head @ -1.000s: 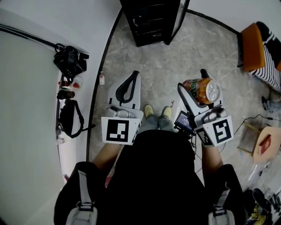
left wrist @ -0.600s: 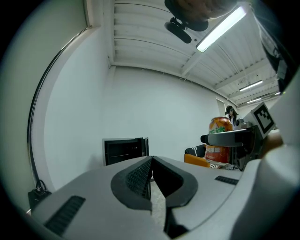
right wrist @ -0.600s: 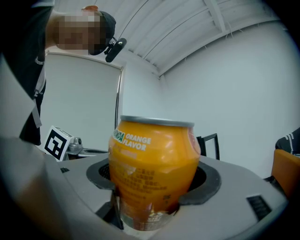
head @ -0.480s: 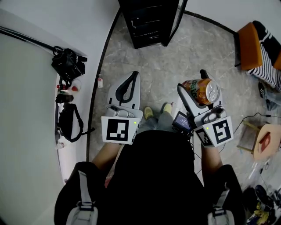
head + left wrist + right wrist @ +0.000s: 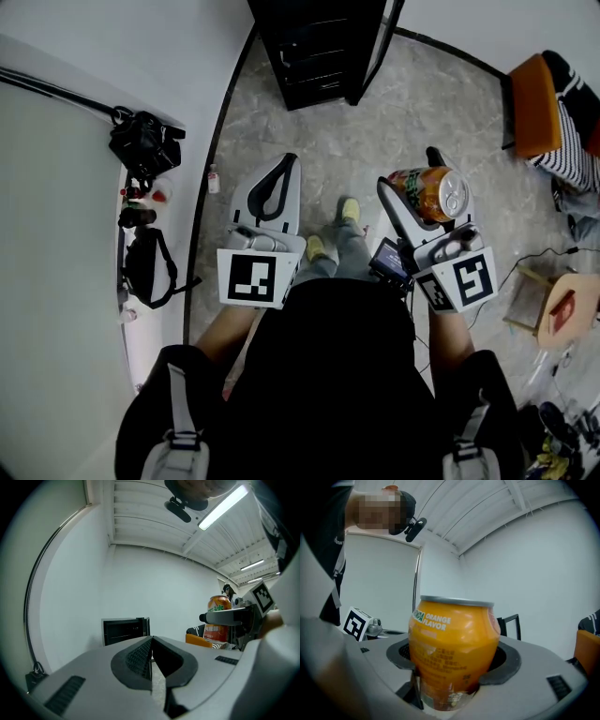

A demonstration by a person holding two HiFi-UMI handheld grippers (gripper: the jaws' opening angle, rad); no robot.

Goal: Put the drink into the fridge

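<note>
A person in a black top is standing on a grey stone floor (image 5: 309,122), seen from above, holding a hand-held gripper in each hand. The right hand-held gripper (image 5: 409,171) is pinching a drink can (image 5: 427,195) btwn its two jaws, w/ the dark pads pressing on the can's lower half. The can is orange w/ a silver top, and "ORANGE FLAVOR" is showing in white print. In the right gripper view it's sitting upright btwn the jaws; from above, its silver top is facing up & to the right.

The left hand-held gripper (image 5: 284,162) is carrying nothing: its jaws are pressed together, touching at the tips. Both are pointing forward, side by side, each w/ a marker cube (image 5: 258,277) at its back end. A small lit screen (image 5: 389,261) is sitting just beside the right one's cube.

The fridge (image 5: 314,47), small & black, is standing ahead against the white wall, w/ its door (image 5: 377,42) hanging open on the right side. The can is well apart from it, out over the floor. One yellow shoe (image 5: 349,208) is sitting further forward than the other.

To the left, black bags (image 5: 145,141) are lying by the wall, & a small bottle (image 5: 215,178) is standing on the floor near them. To the right, an orange chair (image 5: 536,98) is showing, w/ striped cloth (image 5: 574,159) beside it.
</note>
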